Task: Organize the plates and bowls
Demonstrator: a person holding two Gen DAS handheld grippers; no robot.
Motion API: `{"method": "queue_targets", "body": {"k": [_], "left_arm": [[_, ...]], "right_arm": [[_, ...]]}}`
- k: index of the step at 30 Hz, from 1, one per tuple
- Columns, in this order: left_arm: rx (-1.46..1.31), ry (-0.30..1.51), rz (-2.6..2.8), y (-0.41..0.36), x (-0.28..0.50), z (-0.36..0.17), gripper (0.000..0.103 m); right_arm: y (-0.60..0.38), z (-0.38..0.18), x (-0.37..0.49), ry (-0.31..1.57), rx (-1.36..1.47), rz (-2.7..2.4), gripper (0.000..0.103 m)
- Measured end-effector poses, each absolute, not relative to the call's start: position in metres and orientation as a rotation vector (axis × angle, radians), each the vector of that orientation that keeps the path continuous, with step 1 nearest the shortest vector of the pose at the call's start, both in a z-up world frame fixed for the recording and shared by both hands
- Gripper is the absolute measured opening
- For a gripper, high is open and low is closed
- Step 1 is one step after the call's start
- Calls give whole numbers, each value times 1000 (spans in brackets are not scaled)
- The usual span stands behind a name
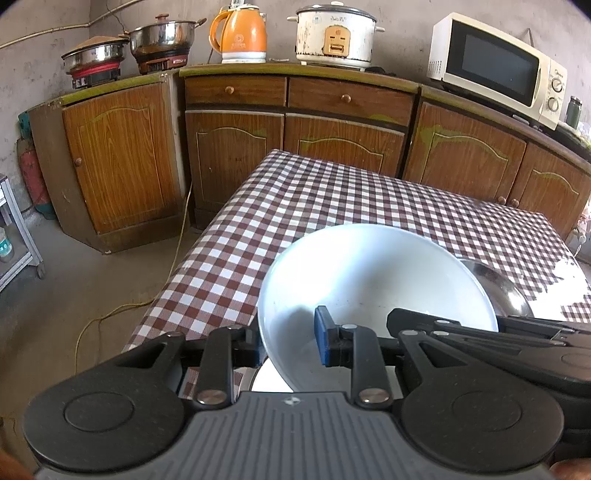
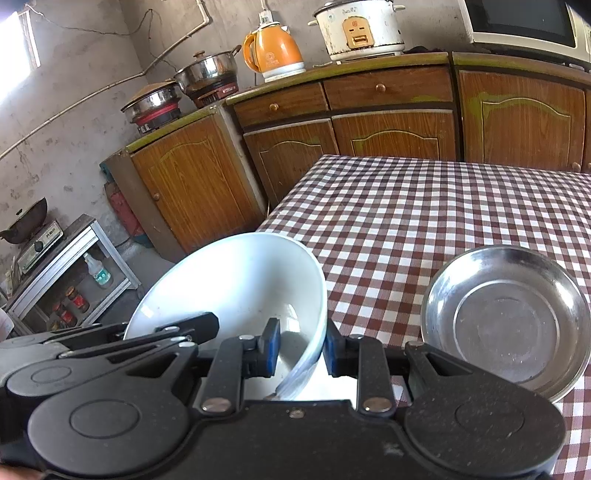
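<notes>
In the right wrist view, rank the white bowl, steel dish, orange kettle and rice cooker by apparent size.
1. white bowl, nearest the camera
2. steel dish, slightly smaller
3. rice cooker, far off
4. orange kettle, far off

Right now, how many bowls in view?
2. The white bowl is tilted at the table's near edge, both grippers straddling its rim on opposite sides. The steel bowl sits upright on the checked tablecloth beside it. Something under the white bowl may be hidden.
</notes>
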State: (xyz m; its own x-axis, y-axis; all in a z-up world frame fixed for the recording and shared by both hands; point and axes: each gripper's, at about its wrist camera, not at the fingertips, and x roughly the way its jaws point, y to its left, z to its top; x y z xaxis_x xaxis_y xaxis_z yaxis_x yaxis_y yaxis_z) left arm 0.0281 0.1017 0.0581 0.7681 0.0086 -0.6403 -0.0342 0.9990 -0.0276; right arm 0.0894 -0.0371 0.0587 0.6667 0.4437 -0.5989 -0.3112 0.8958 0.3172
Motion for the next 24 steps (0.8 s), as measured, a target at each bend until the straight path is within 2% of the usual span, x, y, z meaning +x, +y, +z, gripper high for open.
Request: {"method": "queue_targets", "body": {"k": [24], "left_arm": [[-49, 773, 24, 108, 21, 25, 26]], "right_arm": [[-32, 20, 83, 791, 186, 432, 32]]}}
